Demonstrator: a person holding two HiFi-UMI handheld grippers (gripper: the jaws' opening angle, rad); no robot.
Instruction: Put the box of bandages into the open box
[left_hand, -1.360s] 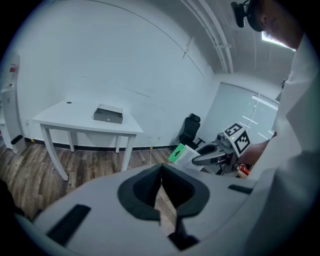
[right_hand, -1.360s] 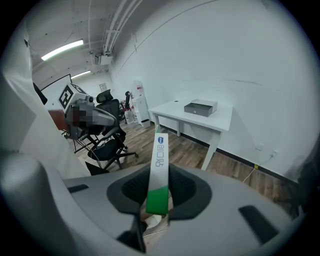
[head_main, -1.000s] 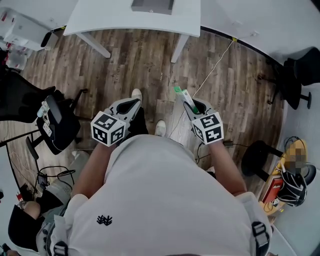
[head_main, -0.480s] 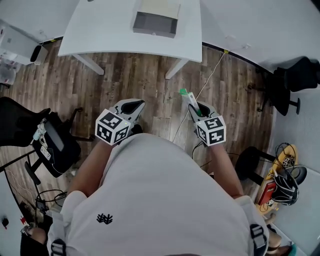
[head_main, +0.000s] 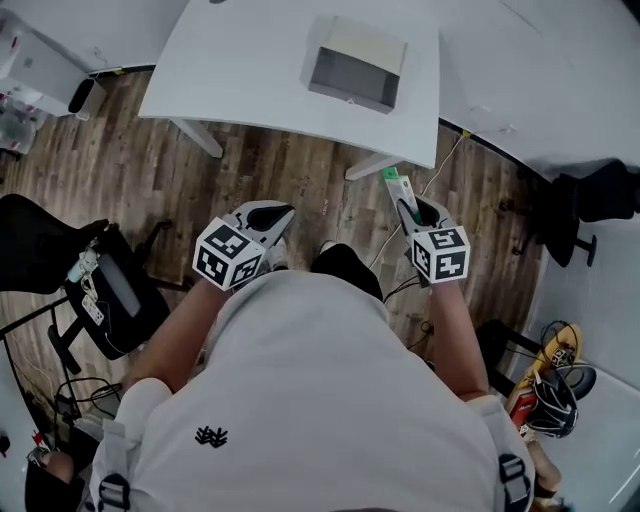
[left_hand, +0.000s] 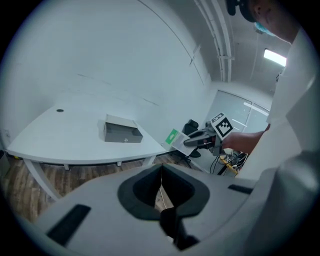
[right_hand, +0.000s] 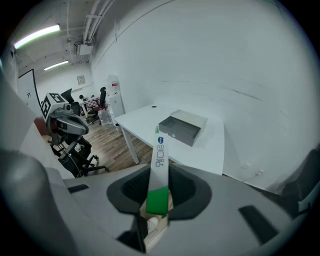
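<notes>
Right gripper (head_main: 408, 207): jaws clamped on the box of bandages (head_main: 395, 187), held above the wooden floor (head_main: 290, 170).
Left gripper (head_main: 270, 214): jaws together, nothing between them.
Open box (head_main: 355, 65): on the white table (head_main: 230, 70), at 11 o'clock from the bandages, well apart.

The box of bandages (right_hand: 159, 165) is white with a green end (and a small blue mark near the far tip). The open box (head_main: 357, 65) is grey, on a white worktop (head_main: 240, 70). The left gripper (head_main: 272, 212) and right gripper (head_main: 410, 208) are grey, and their cubes (head_main: 228, 255) carry black-and-white squares. The floor (head_main: 290, 170) is brown wood-grain planks.
</notes>
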